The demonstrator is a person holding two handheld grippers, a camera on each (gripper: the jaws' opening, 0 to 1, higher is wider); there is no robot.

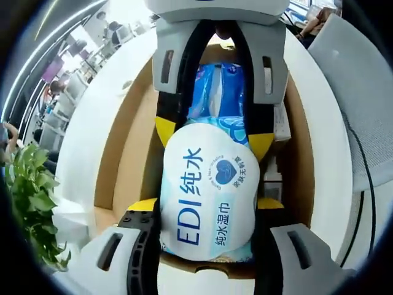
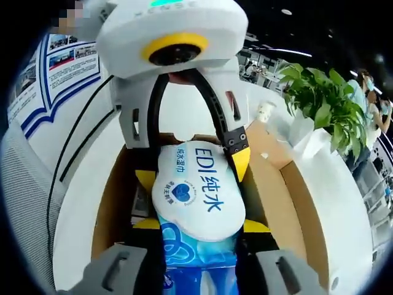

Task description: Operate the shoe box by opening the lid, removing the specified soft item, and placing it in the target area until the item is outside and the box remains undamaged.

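Both claws, L [image 1: 206, 209], R [image 2: 199, 246], clamp wipes pack [image 1: 207, 196], paper cup [image 2: 265, 112] in right gripper view

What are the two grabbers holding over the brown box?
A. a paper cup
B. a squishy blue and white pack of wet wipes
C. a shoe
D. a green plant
B: the soft blue and white wet-wipe pack sits pinched between both tools, left tool and right tool, above the open brown cardboard box.

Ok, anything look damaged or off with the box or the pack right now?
Nothing stands out. The wet wipes pack is clamped at opposite ends by the left gripper and right gripper, above the open shoe box. The cardboard walls look straight and untorn, and the pack looks intact.
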